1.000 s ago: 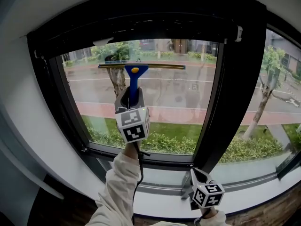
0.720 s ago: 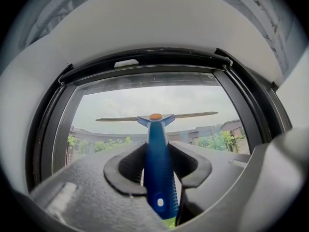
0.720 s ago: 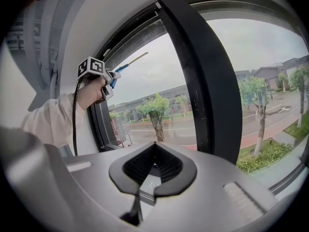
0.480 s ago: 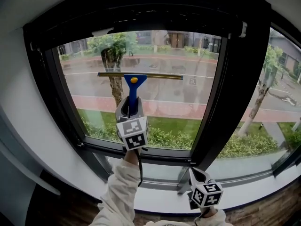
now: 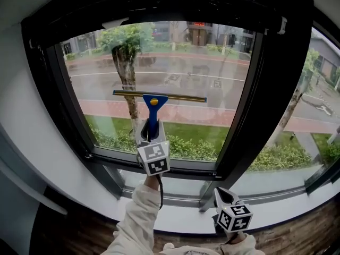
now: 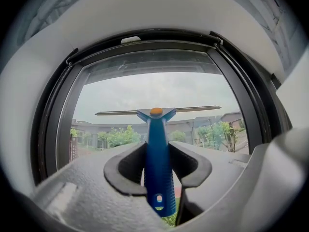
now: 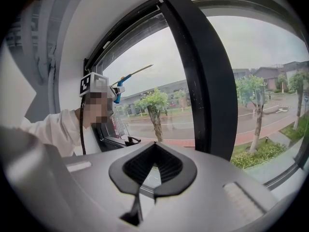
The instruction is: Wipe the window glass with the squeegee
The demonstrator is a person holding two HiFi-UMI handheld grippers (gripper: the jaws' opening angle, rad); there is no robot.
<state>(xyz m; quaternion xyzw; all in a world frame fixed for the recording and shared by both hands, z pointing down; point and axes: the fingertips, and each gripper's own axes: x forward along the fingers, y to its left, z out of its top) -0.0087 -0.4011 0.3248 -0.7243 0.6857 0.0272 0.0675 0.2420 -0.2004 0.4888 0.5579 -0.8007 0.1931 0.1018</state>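
**Squeegee upright on the pane**

The window glass [image 5: 186, 73] fills its black frame [image 5: 273, 89]. The blue squeegee [image 5: 153, 106] stands upright against the pane, its blade level across mid-glass — the left gripper [image 5: 150, 136] is clamped on its handle. Lower and well apart, the right gripper [image 5: 223, 197] carries nothing — jaws pressed together.

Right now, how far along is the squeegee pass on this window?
Done: probably the window glass above the blade; no streaks show either way. In hand: the left gripper clamps the squeegee, blade about mid-pane. Left: the lower half. Right gripper hangs shut, empty.
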